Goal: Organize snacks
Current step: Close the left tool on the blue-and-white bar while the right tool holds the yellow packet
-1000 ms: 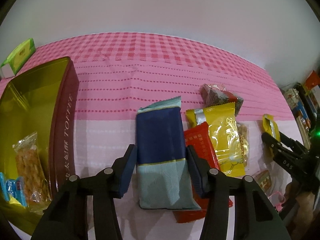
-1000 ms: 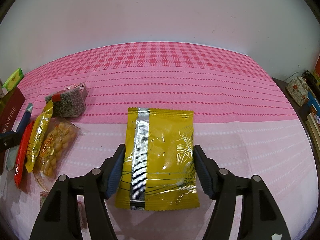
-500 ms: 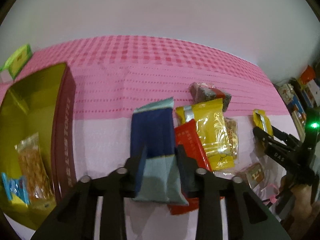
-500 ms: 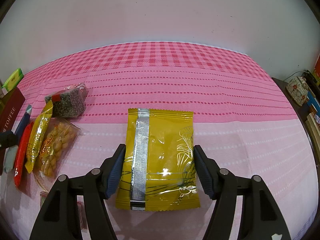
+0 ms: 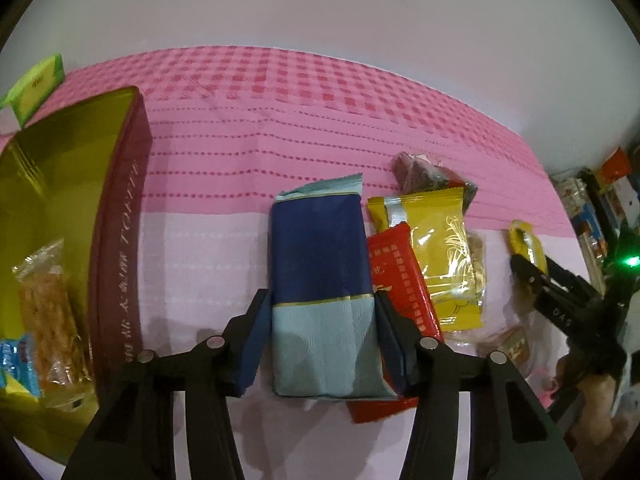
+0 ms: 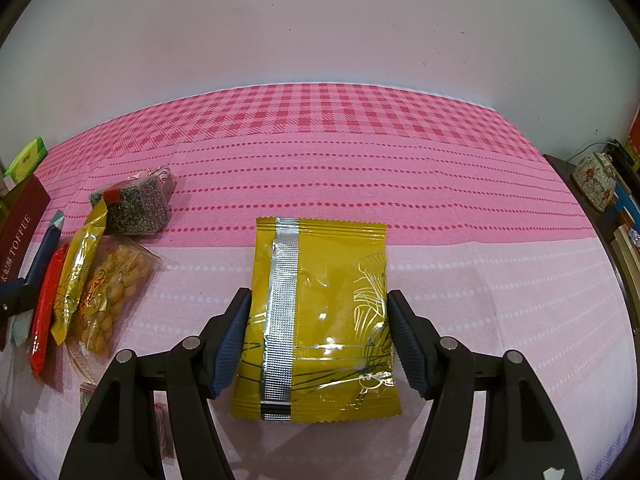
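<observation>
A blue and pale-teal packet [image 5: 320, 264] lies flat on the pink cloth between the jaws of my left gripper [image 5: 320, 300]. The jaws are opening, and the pads [image 5: 250, 344] stand at the packet's sides without squeezing it. My right gripper [image 6: 319, 294] is shut on a yellow packet [image 6: 324, 312] with a silver seam, its pads against both edges; the left wrist view shows that gripper [image 5: 532, 276] at far right. An open maroon toffee tin [image 5: 120, 240] with a gold inside sits at the left and holds a clear pack of fried snack [image 5: 44, 312] and a blue candy [image 5: 16, 364].
Beside the blue packet lie a red packet [image 5: 396, 272], another yellow packet [image 5: 436, 248], a dark sesame block [image 6: 136, 204] and a bag of twists [image 6: 112, 296]. A green box [image 5: 36, 84] sits at the far left. A cluttered shelf [image 5: 600, 208] borders the right edge.
My left gripper pinched the blue packet narrow half a second ago and has widened again, so the packet lies flat. The right gripper and its yellow packet have not moved.
</observation>
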`<state>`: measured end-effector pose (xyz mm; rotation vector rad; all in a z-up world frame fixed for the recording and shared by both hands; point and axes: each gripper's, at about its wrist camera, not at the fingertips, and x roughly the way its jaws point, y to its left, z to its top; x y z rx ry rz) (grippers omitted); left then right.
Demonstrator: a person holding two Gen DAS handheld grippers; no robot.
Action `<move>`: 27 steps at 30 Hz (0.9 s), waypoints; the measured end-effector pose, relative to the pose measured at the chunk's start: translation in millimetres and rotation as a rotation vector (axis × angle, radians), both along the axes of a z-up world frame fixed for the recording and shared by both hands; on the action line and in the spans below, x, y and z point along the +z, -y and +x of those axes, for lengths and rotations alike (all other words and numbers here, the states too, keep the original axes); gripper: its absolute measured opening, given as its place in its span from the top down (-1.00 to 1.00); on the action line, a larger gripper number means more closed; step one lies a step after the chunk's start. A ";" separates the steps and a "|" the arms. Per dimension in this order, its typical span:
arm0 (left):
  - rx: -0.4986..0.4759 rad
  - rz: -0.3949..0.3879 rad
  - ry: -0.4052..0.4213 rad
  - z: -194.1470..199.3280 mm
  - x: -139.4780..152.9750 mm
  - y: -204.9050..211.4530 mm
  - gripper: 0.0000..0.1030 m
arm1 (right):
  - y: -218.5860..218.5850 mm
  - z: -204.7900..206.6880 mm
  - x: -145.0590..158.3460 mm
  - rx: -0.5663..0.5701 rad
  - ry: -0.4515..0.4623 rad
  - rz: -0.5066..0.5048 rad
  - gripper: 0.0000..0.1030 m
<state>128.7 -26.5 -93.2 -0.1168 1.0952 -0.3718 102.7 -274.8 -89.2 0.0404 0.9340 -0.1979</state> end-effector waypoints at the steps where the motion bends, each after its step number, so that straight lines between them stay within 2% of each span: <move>1: -0.002 -0.004 0.002 -0.5 -0.2 -0.4 0.00 | 0.7 -0.1 -0.2 -0.002 -0.001 0.001 -0.25; 6: -0.021 -0.022 0.013 -2.8 -1.2 -3.2 0.00 | 2.0 -0.2 -0.3 -0.005 -0.001 0.003 -0.26; 10: -0.021 -0.051 -0.013 3.7 -4.3 -3.5 -0.02 | 2.4 -0.5 -0.3 -0.005 -0.001 0.004 -0.27; 17: -0.028 -0.044 -0.014 2.5 -3.5 -3.1 0.00 | 3.9 -1.0 -0.1 -0.006 -0.002 0.005 -0.28; 21: -0.028 0.005 0.011 -3.0 0.1 0.4 0.01 | 4.1 -1.0 -0.2 -0.006 -0.002 0.005 -0.29; 27: -0.029 -0.002 0.036 -9.4 13.8 -2.4 0.01 | 4.3 -1.2 -0.2 -0.006 -0.002 0.006 -0.29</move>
